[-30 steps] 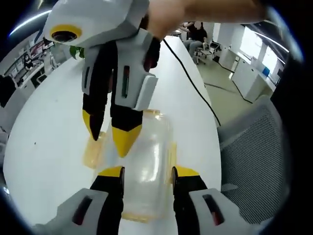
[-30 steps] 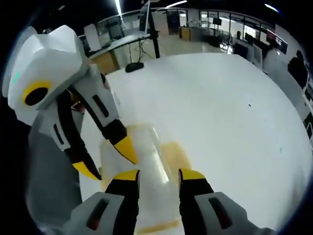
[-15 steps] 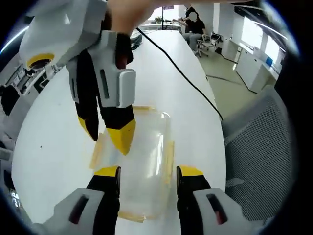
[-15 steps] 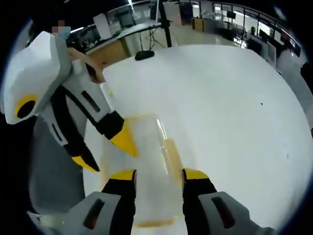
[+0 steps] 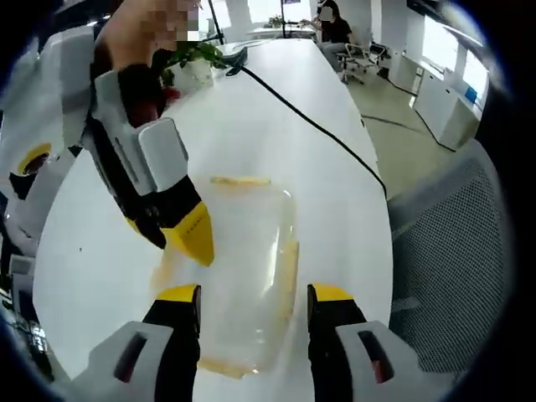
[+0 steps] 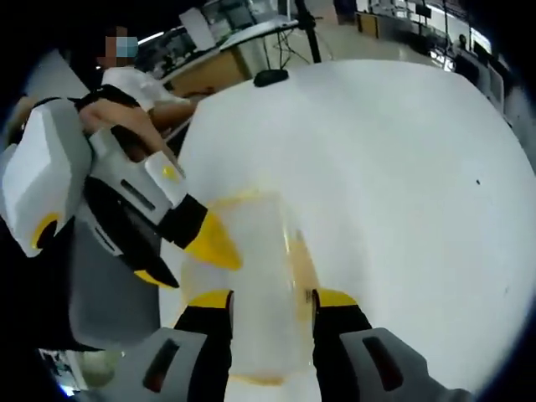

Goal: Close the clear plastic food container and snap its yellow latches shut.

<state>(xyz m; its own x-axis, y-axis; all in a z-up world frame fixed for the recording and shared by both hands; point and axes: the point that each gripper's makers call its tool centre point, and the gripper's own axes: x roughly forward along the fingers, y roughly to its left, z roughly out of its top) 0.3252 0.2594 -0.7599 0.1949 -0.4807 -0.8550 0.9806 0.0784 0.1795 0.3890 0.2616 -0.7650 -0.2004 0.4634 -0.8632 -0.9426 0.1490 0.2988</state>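
Note:
The clear plastic container (image 5: 244,260) lies on the white table with its lid on it. Yellow latches show at its far end (image 5: 240,180), right side (image 5: 287,266) and near end (image 5: 222,367). My left gripper (image 5: 254,295) is open, its jaws either side of the container's near end, seemingly above it. My right gripper (image 5: 172,237) comes in from the left, yellow tips at the container's left edge. In the right gripper view the container (image 6: 255,276) runs between the open jaws of my right gripper (image 6: 272,300), and my left gripper (image 6: 188,255) points at its left side, jaws apart.
A black cable (image 5: 314,126) crosses the white table (image 5: 335,209) beyond the container. A grey mesh chair (image 5: 452,251) stands off the table's right edge. A plant (image 5: 188,59) sits at the far left. A person's hand (image 6: 126,121) holds the left gripper.
Both cameras have pulled back and tilted. In the left gripper view the right gripper has swung lower and leftward, its tips shifting from over the lid to the container's left edge.

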